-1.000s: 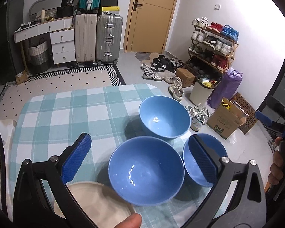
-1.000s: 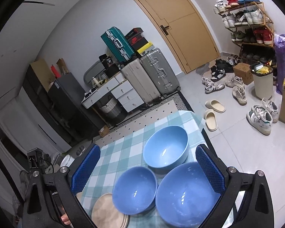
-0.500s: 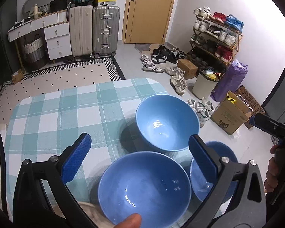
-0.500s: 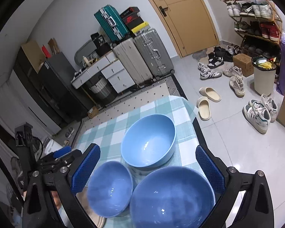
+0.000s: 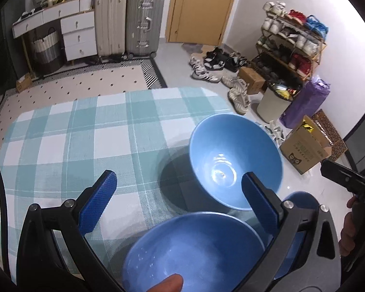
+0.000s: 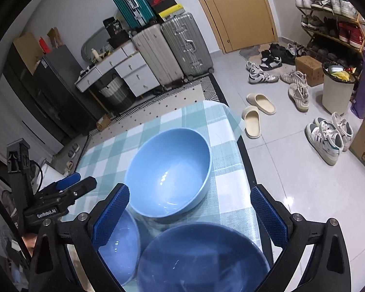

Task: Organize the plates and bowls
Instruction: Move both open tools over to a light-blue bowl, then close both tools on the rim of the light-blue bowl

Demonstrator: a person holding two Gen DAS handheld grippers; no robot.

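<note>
Three blue bowls (all upright, empty) clustered on the checked tablecloth

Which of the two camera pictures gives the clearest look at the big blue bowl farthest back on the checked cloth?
The right wrist view: the far bowl sits almost whole between the open fingers. In the left wrist view the same bowl is off to the right, its near rim partly hidden by the left gripper's finger.

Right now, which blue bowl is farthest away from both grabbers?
The far bowl, standing alone out on the checked tablecloth. The other two bowls, one under the left gripper and one under the right gripper, sit much closer.
</note>
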